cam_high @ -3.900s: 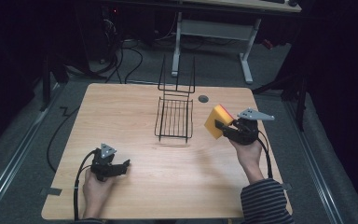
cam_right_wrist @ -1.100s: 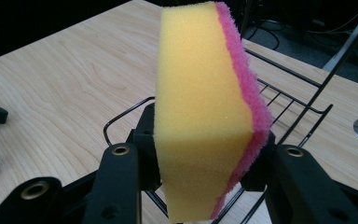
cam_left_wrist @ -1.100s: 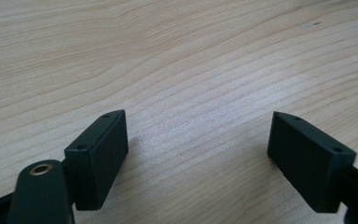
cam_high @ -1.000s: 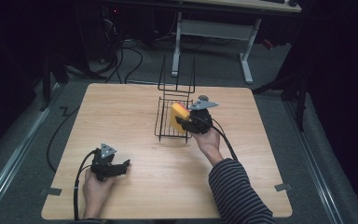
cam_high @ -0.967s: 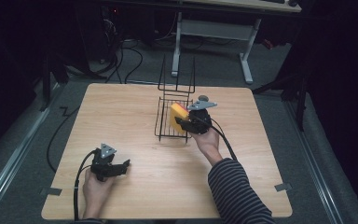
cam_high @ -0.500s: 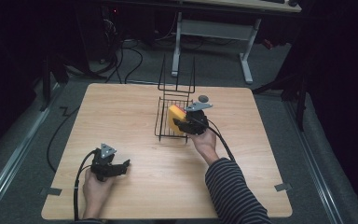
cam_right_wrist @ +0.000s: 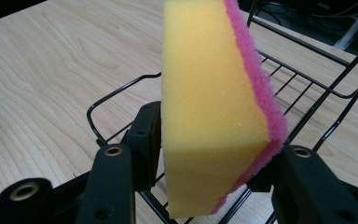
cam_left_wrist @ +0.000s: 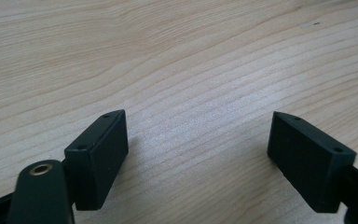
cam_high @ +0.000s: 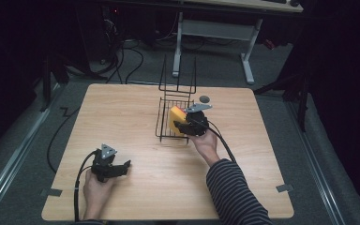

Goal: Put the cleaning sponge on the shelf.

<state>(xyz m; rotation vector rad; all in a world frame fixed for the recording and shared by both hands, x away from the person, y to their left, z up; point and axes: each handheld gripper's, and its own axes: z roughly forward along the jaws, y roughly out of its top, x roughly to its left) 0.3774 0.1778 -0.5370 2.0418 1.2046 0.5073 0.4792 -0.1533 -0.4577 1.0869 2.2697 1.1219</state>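
Carrying is mostly done: on the light wooden table, toward its far edge, the black wire basket waits beneath the yellow-and-pink sponge, pinched by the right gripper. Release remains. Left gripper rests spread, near the front-left corner.

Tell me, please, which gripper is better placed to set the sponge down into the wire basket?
The right. The right gripper is shut on the sponge and holds it over the wire basket. The left gripper sits open, low over the table near the front edge, apart from the basket.
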